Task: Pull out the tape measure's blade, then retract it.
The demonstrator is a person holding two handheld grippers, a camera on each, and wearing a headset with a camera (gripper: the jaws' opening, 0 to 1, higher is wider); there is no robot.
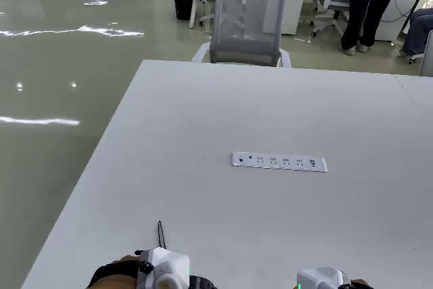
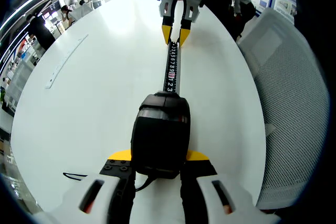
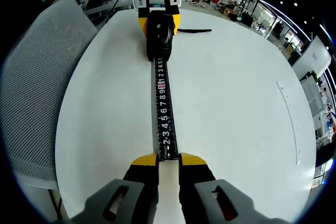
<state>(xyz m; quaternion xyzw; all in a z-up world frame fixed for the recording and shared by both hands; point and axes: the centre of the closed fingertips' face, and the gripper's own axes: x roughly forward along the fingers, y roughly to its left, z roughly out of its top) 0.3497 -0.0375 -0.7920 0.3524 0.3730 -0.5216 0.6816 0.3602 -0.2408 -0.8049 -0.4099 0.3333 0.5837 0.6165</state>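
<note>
A black tape measure case point(image 2: 160, 135) sits low over the white table point(image 2: 94, 103), and my left gripper point(image 2: 159, 156) is shut on it with its yellow-tipped jaws on either side. The black blade point(image 2: 171, 66) with white numbers runs straight out over the table to my right gripper point(image 2: 176, 31). In the right gripper view, my right gripper point(image 3: 168, 160) is shut on the blade's end. From there the blade point(image 3: 161, 103) leads back to the case point(image 3: 160, 35) in the left gripper point(image 3: 157, 22). A thin black cord point(image 3: 194, 31) lies beside the case.
A white power strip point(image 1: 279, 162) lies mid-table. A grey mesh chair point(image 1: 247, 25) stands at the far edge, and another mesh chair back point(image 2: 289, 93) is close to the near edge. A person point(image 1: 369, 5) stands by desks at the back right.
</note>
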